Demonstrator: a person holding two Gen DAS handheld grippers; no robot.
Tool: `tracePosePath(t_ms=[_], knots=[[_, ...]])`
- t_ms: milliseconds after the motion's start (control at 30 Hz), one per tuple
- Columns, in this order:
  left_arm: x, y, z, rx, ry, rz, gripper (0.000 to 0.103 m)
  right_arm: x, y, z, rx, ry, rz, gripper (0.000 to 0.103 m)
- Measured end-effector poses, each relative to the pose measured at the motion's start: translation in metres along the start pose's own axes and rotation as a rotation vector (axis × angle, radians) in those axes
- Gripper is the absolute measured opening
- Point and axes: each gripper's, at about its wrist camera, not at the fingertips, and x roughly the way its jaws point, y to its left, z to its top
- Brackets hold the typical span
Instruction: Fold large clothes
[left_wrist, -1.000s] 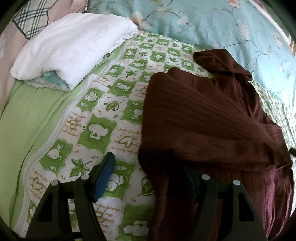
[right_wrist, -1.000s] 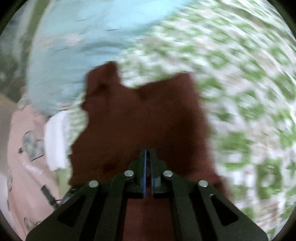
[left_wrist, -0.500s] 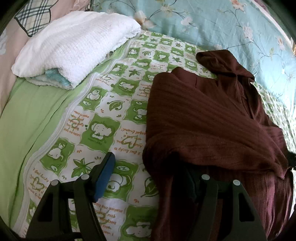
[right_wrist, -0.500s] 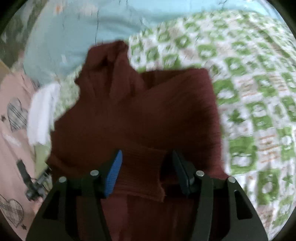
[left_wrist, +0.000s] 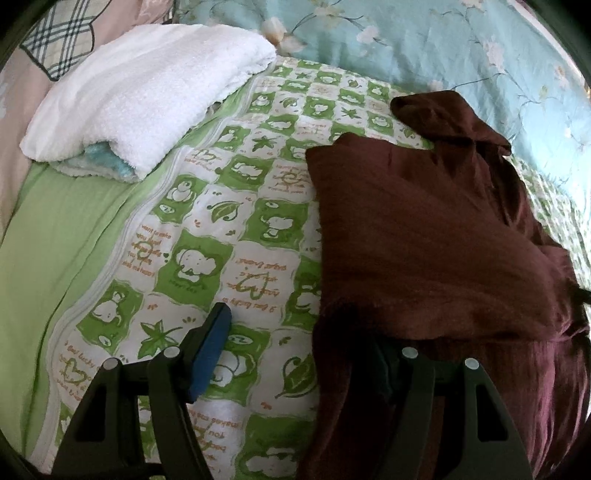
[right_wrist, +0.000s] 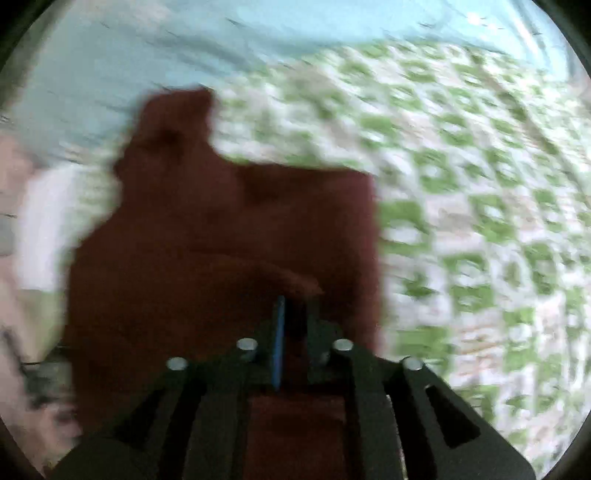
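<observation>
Left wrist view, left to right. A pink cover (left_wrist: 14, 122) with a plaid patch lay at the far left edge. A folded white towel (left_wrist: 144, 85) rested on a green sheet (left_wrist: 59, 236), with a pale blue layer showing at its near end. A green-and-white quilt (left_wrist: 236, 206) printed with animals and leaves covered the middle of the bed. The left gripper (left_wrist: 295, 354) was spread wide: its blue-padded left finger hung over bare quilt, while its right finger was partly covered by the near fold of the garment (left_wrist: 436, 236); the pads pinched nothing that could be seen. The maroon garment lay on the right half of the quilt, partly folded, one narrow part reaching toward a pale blue floral duvet (left_wrist: 443, 48) behind it.

Right wrist view, heavily blurred. The towel (right_wrist: 44, 221) showed at the left. The garment (right_wrist: 221, 229) filled the centre. The right gripper (right_wrist: 293, 332) was closing, its jaws nearly together with maroon cloth in the narrow gap; whether the pads pressed it could not be told. Quilt (right_wrist: 480, 206) lay to the right.
</observation>
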Motion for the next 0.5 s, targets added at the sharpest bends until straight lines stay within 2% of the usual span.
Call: tracePosePath(t_ms=[100,167,233,300,500], knots=[[-0.006,0.006,-0.001,0.001,0.009,-0.001,0.066,-0.018,-0.012,-0.007,0.075,-0.071,0.07,0.016],[-0.013,0.012,-0.007,0.019,0.01,0.021,0.066,-0.03,-0.004,-0.013,0.053,-0.104,0.16,0.016],[-0.018,0.02,-0.012,0.009,0.028,0.029,0.065,-0.031,0.009,-0.015,0.019,-0.091,0.263,0.019],[-0.033,0.028,-0.012,-0.036,0.014,-0.06,0.058,-0.024,0.018,-0.018,0.006,-0.044,0.34,0.023],[-0.05,-0.005,0.022,-0.041,-0.034,-0.322,0.058,0.004,0.039,-0.023,0.017,0.025,0.389,0.023]])
